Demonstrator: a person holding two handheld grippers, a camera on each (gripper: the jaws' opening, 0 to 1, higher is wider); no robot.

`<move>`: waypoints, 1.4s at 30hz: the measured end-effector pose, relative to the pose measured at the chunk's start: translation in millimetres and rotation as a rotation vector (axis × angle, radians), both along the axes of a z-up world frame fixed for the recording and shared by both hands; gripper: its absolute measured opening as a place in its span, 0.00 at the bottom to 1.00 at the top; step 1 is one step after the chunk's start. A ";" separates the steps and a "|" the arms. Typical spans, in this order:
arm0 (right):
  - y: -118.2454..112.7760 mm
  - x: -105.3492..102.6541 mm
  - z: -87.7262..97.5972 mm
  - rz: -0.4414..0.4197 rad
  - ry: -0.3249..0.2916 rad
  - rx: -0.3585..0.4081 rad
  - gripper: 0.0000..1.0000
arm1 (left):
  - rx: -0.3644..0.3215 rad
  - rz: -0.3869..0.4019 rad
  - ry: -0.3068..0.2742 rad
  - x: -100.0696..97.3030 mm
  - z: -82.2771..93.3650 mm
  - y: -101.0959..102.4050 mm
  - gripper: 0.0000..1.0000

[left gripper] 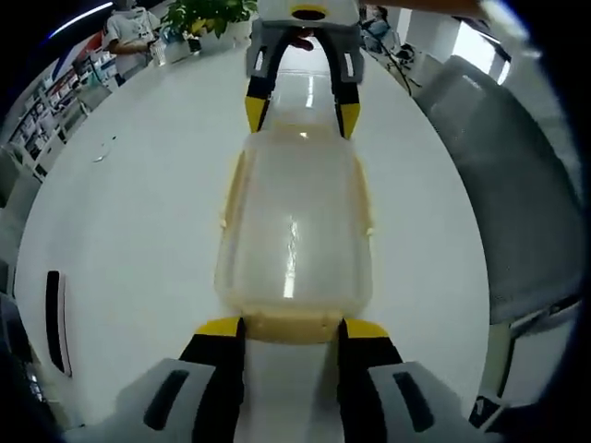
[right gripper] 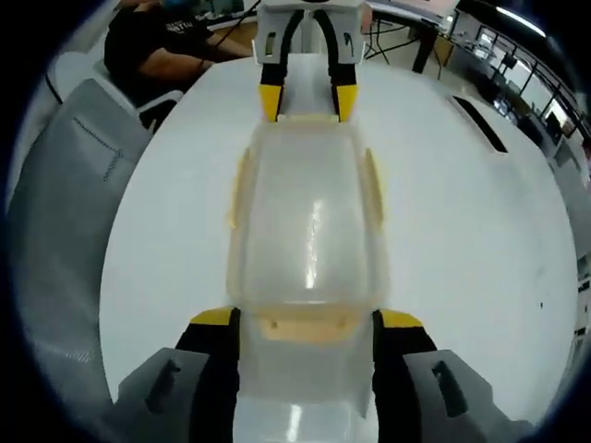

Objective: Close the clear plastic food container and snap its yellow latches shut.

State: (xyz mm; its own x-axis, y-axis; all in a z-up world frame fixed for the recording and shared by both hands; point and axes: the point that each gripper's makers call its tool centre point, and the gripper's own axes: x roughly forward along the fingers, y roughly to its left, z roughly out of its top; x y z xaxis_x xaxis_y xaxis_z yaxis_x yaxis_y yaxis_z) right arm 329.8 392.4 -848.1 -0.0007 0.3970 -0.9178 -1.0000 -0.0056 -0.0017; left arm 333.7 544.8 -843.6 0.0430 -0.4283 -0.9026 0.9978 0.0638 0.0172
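Squarely between the two tools, a clear rectangular plastic food container with pale yellow latches point(left gripper: 294, 242) lies on a round glossy white table point(left gripper: 138, 221), its lid resting on top. In the left gripper view, the left gripper point(left gripper: 293, 329) has its black, yellow-tipped jaws spread, one on each side of the near end latch point(left gripper: 293, 325), with the tips right at the container's near corners; whether they touch the plastic cannot be told. At the far end of that view the right gripper point(left gripper: 302, 109) faces back, its yellow tips at the container's far corners.

Seen from the right gripper view, the right gripper point(right gripper: 307, 320) likewise holds its jaws apart, straddling the near end of the container point(right gripper: 307, 221), where a yellow end latch point(right gripper: 305, 326) sits between the tips. The left gripper point(right gripper: 307, 100) stands at the opposite end, its jaws open around that end. Thin yellow side latches point(right gripper: 374, 189) run along both long edges of the lid.

A flat black rectangular object point(left gripper: 54, 318) lies on the table near its edge, well apart from the container. Grey mesh office chairs point(right gripper: 55, 212) stand beside the table, a leafy green potted plant point(left gripper: 208, 14) sits at the far edge, and a person in a dark shirt point(right gripper: 152, 46) sits beyond it.
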 end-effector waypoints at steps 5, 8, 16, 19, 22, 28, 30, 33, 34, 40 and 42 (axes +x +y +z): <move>1.7 3.6 0.0 0.039 0.001 0.023 0.37 | -0.018 -0.001 0.004 -0.3 0.4 -0.1 0.33; -3.9 2.0 -0.5 0.024 -0.005 -0.030 0.37 | -0.020 -0.004 0.005 -0.2 0.5 0.0 0.33; -5.6 2.7 -1.0 0.020 0.001 -0.074 0.36 | 0.008 -0.023 0.002 -0.7 0.7 -1.5 0.34; -6.7 2.6 -0.8 0.021 0.006 -0.087 0.36 | 0.044 -0.032 0.005 -0.7 0.4 -1.6 0.34; -7.2 3.8 -1.2 0.017 0.005 -0.105 0.36 | 0.080 -0.037 0.002 -0.8 -0.1 -1.8 0.33; -9.9 3.7 -0.8 0.008 0.005 -0.104 0.36 | 0.063 -0.022 0.009 0.1 0.2 1.0 0.33; -10.4 4.3 -0.4 0.007 0.003 -0.097 0.36 | 0.060 -0.012 0.006 -0.7 0.2 0.9 0.32; -9.7 5.2 -0.2 0.006 0.000 -0.083 0.35 | 0.035 -0.027 0.006 0.0 0.5 1.9 0.33; -9.7 5.2 -0.1 0.004 -0.001 -0.082 0.35 | 0.021 -0.031 0.007 0.4 0.8 1.9 0.33; -8.6 3.8 1.7 -0.015 0.006 -0.095 0.35 | 0.000 -0.049 0.019 3.5 1.1 1.1 0.32; -7.9 2.0 5.4 -0.016 0.005 -0.085 0.35 | 0.007 -0.048 0.024 2.9 2.1 1.9 0.32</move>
